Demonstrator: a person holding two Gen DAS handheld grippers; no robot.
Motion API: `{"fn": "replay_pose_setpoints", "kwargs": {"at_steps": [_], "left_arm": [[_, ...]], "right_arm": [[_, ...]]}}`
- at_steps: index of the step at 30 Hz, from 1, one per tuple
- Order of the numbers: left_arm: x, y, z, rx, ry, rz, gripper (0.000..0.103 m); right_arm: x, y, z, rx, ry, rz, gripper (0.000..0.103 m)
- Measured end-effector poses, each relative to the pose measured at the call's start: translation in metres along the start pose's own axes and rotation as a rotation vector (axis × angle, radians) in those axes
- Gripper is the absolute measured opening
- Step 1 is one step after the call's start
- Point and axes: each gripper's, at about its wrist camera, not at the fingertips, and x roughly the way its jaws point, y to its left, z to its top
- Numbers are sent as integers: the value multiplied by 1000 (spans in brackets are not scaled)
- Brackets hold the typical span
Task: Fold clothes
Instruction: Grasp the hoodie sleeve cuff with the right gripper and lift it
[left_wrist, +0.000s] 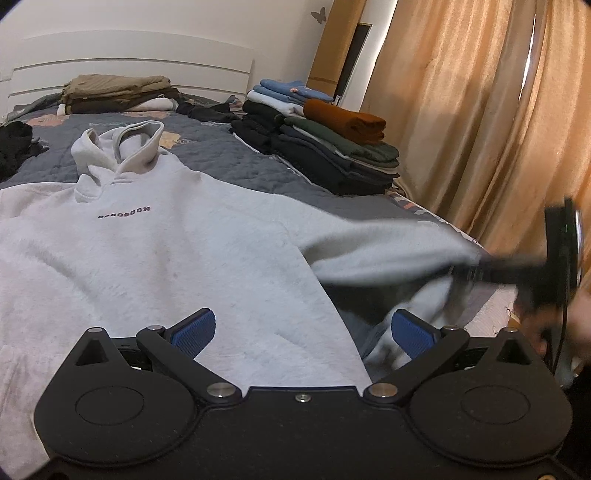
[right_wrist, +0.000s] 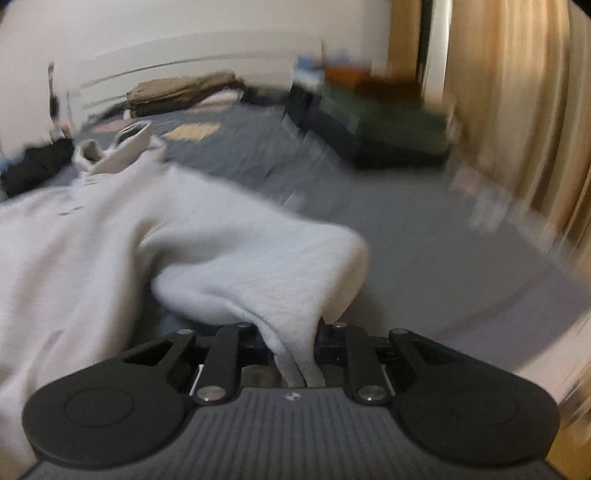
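A light grey hoodie (left_wrist: 166, 251) lies front up on the bed, hood toward the headboard, small dark lettering on the chest. My left gripper (left_wrist: 303, 332) hovers open over its lower right edge, blue pads (left_wrist: 195, 330) apart with nothing pinched. The hoodie's right sleeve (left_wrist: 388, 251) is lifted off the bed. My right gripper (right_wrist: 293, 347) is shut on the sleeve's cuff end (right_wrist: 295, 332), and the fabric drapes forward from its jaws. In the left wrist view the right gripper (left_wrist: 476, 267) shows blurred at the right edge, held by a hand (left_wrist: 576, 328).
A grey quilted bedspread (left_wrist: 240, 162) covers the bed. Stacks of folded clothes (left_wrist: 325, 147) stand at the right, and a brown folded pile (left_wrist: 118, 92) lies by the white headboard. A dark garment (left_wrist: 14, 147) lies at the far left. Orange curtains (left_wrist: 480, 110) hang along the right.
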Motion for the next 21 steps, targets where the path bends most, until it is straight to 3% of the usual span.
{"fn": "replay_pose_setpoints", "kwargs": {"at_steps": [3, 6, 8, 9, 11, 12, 13, 16, 21], "left_arm": [[0, 1, 0, 1, -1, 0, 102], [0, 3, 1, -6, 0, 5, 102], [1, 3, 1, -10, 3, 11, 102], [1, 3, 1, -10, 4, 14, 102], [0, 3, 1, -7, 6, 16, 102], [0, 3, 1, -5, 6, 16, 102], [0, 3, 1, -3, 7, 16, 102], [0, 3, 2, -6, 10, 9, 102], [2, -1, 1, 14, 21, -4, 102]], "right_arm": [[-5, 10, 17, -343, -135, -233, 16], [5, 23, 8, -741, -243, -426, 17], [26, 19, -5, -878, -190, -452, 21], [37, 12, -12, -872, -132, -436, 24], [57, -4, -24, -827, -7, -396, 46], [67, -12, -30, -804, 55, -375, 52], [70, -25, -31, -686, 118, -312, 61], [68, -63, -29, -355, 252, -156, 68], [28, -111, -15, -49, 273, 41, 71]]}}
